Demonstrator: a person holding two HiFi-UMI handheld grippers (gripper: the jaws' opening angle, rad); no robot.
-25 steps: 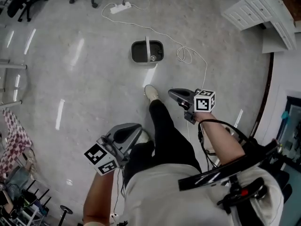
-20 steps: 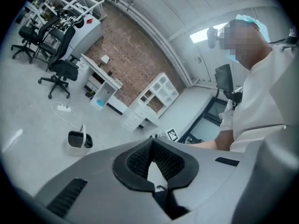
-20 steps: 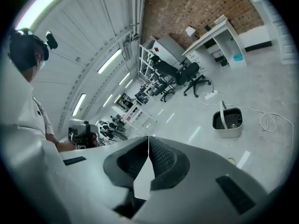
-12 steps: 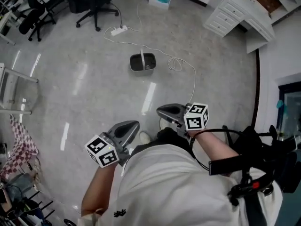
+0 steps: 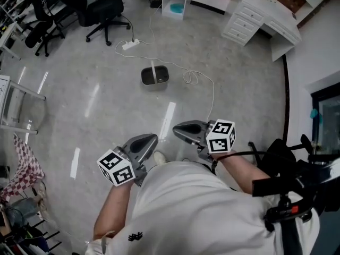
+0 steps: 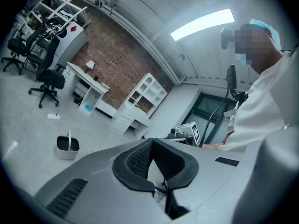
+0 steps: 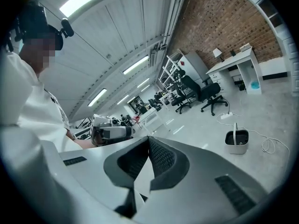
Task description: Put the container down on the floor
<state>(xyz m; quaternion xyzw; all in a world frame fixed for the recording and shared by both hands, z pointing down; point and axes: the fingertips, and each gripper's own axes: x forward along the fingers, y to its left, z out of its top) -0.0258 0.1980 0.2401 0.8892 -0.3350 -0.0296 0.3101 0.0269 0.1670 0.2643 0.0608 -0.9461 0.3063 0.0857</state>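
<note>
The container, a small grey tub with an upright white handle, stands on the pale floor by itself, well ahead of both grippers. It also shows in the left gripper view as the container and in the right gripper view as the container. My left gripper is held near the person's waist, jaws together and empty, as the left gripper confirms. My right gripper hangs beside it, likewise shut on nothing, seen close up as the right gripper.
A white cable loops past the container to a power strip. Office chairs stand at the back left, a white desk with drawers at the back right. A checkered cloth hangs at the left edge.
Both grippers have come up and back from the floor toward the person's body. The container stays on the floor and now looks smaller and farther away.
</note>
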